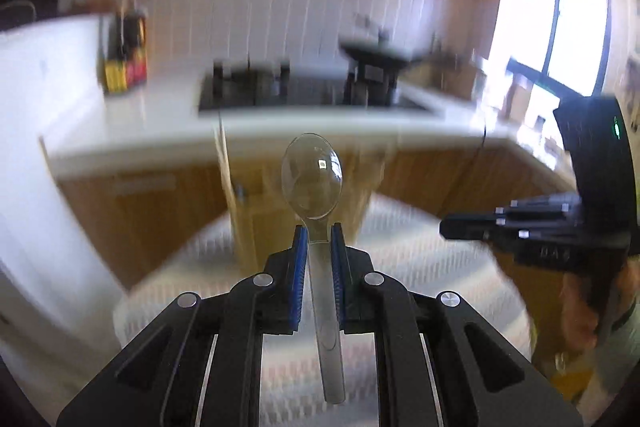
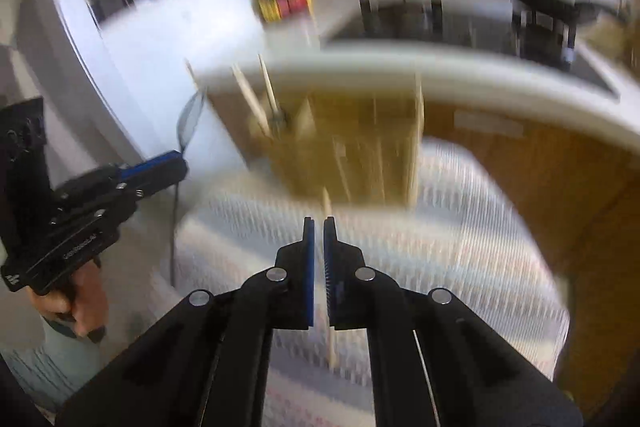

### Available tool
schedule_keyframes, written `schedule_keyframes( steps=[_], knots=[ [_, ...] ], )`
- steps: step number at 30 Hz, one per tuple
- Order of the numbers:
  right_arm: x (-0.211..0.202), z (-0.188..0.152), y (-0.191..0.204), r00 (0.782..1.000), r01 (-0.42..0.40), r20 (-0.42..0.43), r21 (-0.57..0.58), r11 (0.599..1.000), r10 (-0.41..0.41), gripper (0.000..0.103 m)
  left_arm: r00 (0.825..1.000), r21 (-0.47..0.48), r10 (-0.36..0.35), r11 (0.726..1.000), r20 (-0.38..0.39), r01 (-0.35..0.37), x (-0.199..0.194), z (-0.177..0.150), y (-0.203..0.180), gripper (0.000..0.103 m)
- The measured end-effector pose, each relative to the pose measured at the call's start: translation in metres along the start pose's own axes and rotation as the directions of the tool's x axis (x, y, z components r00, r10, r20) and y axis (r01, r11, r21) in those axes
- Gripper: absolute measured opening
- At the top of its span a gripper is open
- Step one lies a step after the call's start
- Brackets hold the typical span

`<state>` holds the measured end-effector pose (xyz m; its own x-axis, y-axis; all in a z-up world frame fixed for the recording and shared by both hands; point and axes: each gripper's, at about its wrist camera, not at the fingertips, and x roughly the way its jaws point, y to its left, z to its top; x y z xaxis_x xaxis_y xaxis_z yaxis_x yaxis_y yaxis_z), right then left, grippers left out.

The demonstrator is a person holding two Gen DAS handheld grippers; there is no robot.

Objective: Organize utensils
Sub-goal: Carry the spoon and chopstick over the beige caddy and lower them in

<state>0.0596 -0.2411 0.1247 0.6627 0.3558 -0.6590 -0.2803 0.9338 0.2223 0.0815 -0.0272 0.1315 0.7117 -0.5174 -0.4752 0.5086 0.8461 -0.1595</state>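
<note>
Blurred kitchen counter edge (image 1: 248,137) ahead

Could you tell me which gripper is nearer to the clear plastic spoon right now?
Left. The left gripper is shut on the clear plastic spoon, gripping its handle. The right gripper is off to the side, clamping a wooden chopstick.

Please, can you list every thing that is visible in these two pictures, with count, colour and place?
plastic spoon: 1, clear, clamped by its handle in the left gripper, bowl forward
chopstick: 1, pale wood, between the right gripper's pads
utensil holder: 1, wooden, on the cloth, sticks standing in it
cloth: 1, white patterned, under the holder
countertop: 1, white, behind
stove: 1, black, on the countertop
box: 1, yellow-red, blurred, on the countertop
left gripper: 1, black, blue pads
right gripper: 1, black, blue pads
</note>
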Motion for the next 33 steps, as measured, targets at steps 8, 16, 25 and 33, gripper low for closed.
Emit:
schedule_keyframes(
  steps=[8, 16, 25, 33],
  knots=[
    [0.033, 0.015, 0.006, 0.991, -0.083, -0.113, -0.062, 0.995, 0.076, 0.008, 0.996, -0.077, -0.016, 0.997, 0.083, 0.022, 0.002, 0.030, 0.017, 0.010],
    [0.146, -0.047, -0.006, 0.888, 0.065, -0.451, -0.064, 0.996, -0.087, 0.029, 0.999, -0.136, -0.030, 0.990, 0.032, 0.034, 0.025, 0.004, 0.045, 0.010],
    [0.207, -0.051, -0.018, 0.798, 0.152, -0.577, -0.086, 0.985, -0.174, 0.005, 0.999, -0.113, -0.033, 0.993, 0.035, 0.037, 0.018, -0.006, 0.049, 0.011],
    [0.156, -0.058, 0.005, 0.876, 0.028, -0.479, -0.066, 0.997, -0.057, 0.004, 0.995, -0.108, -0.031, 0.993, 0.092, 0.041, 0.016, 0.004, 0.049, 0.011]
  ],
)
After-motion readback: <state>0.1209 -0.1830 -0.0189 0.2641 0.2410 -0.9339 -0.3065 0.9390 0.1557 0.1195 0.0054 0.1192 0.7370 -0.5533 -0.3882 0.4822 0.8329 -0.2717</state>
